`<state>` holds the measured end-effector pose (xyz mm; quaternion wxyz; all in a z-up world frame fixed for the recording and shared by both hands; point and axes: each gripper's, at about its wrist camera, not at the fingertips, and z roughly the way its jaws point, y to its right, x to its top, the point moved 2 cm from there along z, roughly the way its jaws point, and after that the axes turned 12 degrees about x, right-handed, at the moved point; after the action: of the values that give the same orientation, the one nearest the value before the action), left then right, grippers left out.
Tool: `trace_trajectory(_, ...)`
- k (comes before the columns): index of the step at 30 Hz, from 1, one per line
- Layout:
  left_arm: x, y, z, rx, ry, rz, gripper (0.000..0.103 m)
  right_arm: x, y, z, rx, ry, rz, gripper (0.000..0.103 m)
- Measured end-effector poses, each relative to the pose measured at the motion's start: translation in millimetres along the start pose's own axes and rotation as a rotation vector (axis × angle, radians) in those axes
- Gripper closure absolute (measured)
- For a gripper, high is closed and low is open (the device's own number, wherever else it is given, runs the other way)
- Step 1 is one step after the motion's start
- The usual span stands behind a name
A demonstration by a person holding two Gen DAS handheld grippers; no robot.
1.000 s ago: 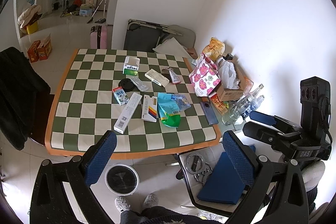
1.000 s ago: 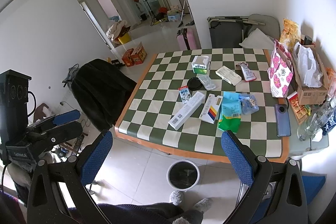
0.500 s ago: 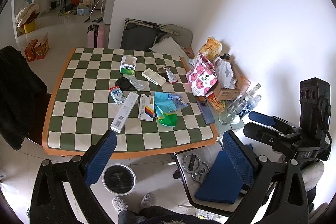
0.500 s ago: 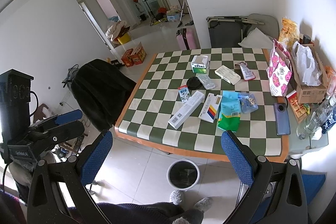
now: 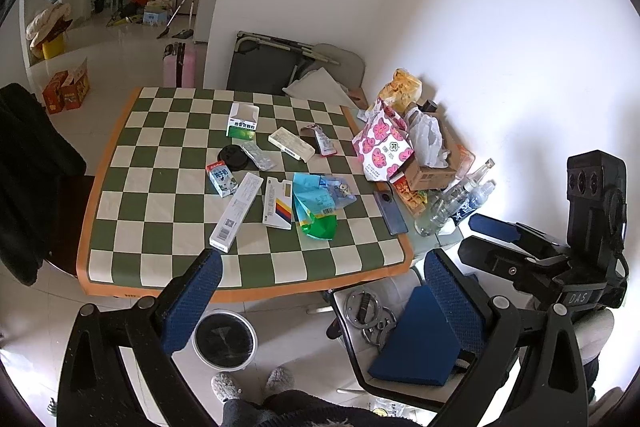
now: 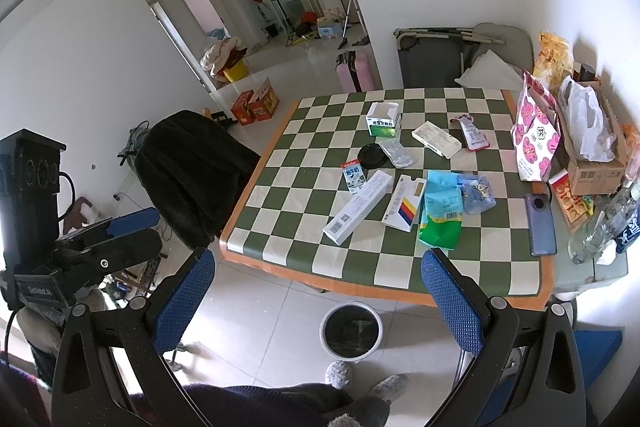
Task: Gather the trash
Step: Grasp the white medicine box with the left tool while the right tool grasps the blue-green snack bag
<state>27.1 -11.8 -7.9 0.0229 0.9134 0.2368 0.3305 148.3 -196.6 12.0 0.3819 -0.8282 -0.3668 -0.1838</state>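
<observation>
Trash lies on the green-and-white checked table (image 5: pixel 132 259) (image 6: pixel 472 279): a long white box (image 5: pixel 236 211) (image 6: pixel 357 207), a striped white box (image 5: pixel 278 203) (image 6: pixel 405 203), blue and green wrappers (image 5: pixel 316 205) (image 6: pixel 440 213), a small milk carton (image 5: pixel 221 179), a black lid (image 5: pixel 235 157), an open green box (image 5: pixel 242 119). A black-lined bin (image 5: pixel 224 339) (image 6: pixel 351 331) stands on the floor before the table. My left gripper (image 5: pixel 320 287) and right gripper (image 6: pixel 318 283) are open and empty, held high in front of the table's near edge.
A pink flowered bag (image 5: pixel 384 143), a cardboard box (image 5: pixel 428 167), bottles (image 5: pixel 452 199) and a phone (image 5: pixel 390 213) crowd the table's right side. A chair with a blue cushion (image 5: pixel 416 343) stands at the right, a dark-draped chair (image 6: pixel 192 167) at the left.
Both grippers have drawn back and up slightly from the table. Both stay open and empty, and nothing on the table has moved.
</observation>
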Motion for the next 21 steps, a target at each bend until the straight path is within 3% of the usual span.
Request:
trace_trajectory(4,1,-4,5,-0.008,-0.014,0.01,0.0,0,-1,6,-0.004,0.007,0.015,0.0)
trace_trajectory(6,4,-10,11,0.032,-0.008,0.024,0.0,-1,2,13,-0.026,0.016,0.035,0.0)
trace_trajectory(10,11,-20,46,0.283,0.034,0.115,0.0,-1,21,39,-0.16,0.034,0.12,0.0)
trace_trajectory(12,12,-30,75,0.371,0.035,0.158,0.0,-3,41,56,-0.231,0.028,0.181,0.0)
trace_trajectory(17,11,-62,174,0.43,-0.12,0.185,0.0,-12,123,112,-0.354,-0.03,0.36,0.0)
trace_trajectory(21,6,-79,255,0.408,-0.277,0.184,0.0,-16,188,161,-0.4,-0.111,0.438,0.0)
